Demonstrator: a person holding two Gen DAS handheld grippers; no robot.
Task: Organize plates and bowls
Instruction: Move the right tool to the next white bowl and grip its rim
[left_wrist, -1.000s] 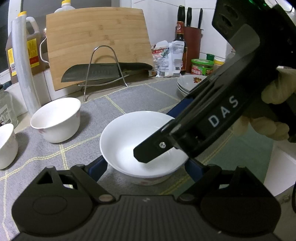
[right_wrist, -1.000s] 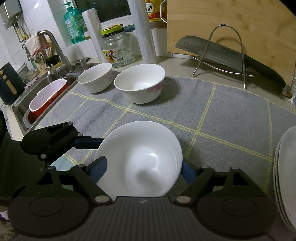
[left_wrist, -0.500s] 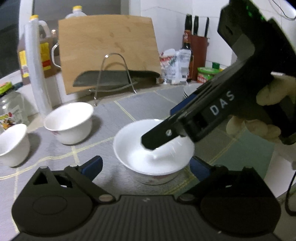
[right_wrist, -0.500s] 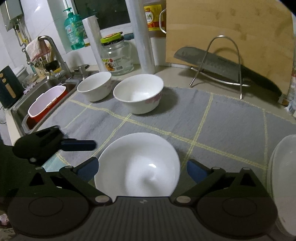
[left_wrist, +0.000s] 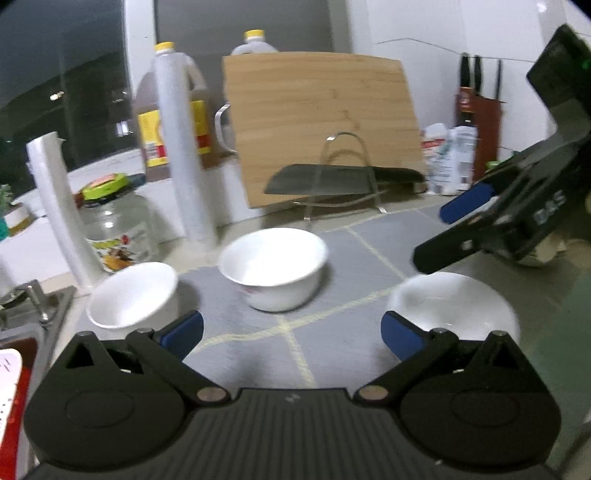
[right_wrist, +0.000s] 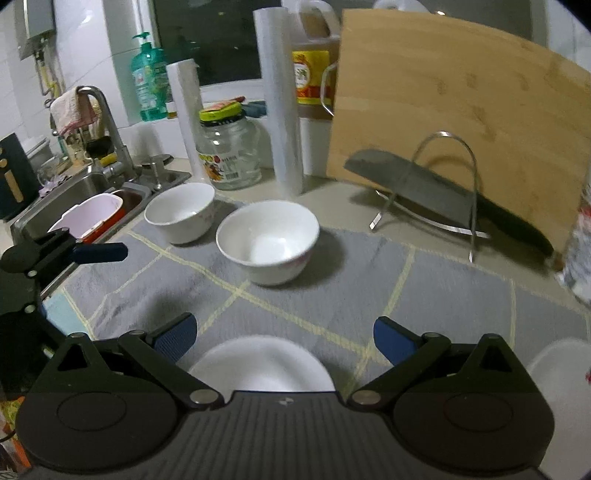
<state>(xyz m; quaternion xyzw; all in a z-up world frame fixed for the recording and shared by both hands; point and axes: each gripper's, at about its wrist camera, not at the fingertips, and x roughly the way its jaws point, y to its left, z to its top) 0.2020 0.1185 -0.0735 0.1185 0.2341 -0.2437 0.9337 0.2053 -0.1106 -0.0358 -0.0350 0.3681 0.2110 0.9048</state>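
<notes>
Three white bowls stand on the grey checked mat (right_wrist: 424, 295). A shallow wide bowl (left_wrist: 454, 306) (right_wrist: 260, 363) sits nearest, just under my right gripper (right_wrist: 284, 338), which is open and empty above it. A deep bowl (left_wrist: 275, 267) (right_wrist: 267, 242) stands mid-mat, and a smaller bowl (left_wrist: 135, 293) (right_wrist: 181, 212) stands by the sink. My left gripper (left_wrist: 291, 332) is open and empty, left of the shallow bowl, facing the deep bowl. A stack of white plates (right_wrist: 561, 373) lies at the right edge.
A sink (right_wrist: 74, 195) with a red-and-white tub (right_wrist: 92, 218) lies left of the mat. A glass jar (right_wrist: 227, 147), plastic rolls (right_wrist: 279, 103), an oil jug (right_wrist: 312, 62), a bamboo board (right_wrist: 461, 110) and a cleaver on a wire stand (right_wrist: 443, 192) line the back.
Both grippers have pulled back from the shallow bowl, which stays on the mat. My left gripper has swung left to face the deep bowl; my right has risen and backed off.
</notes>
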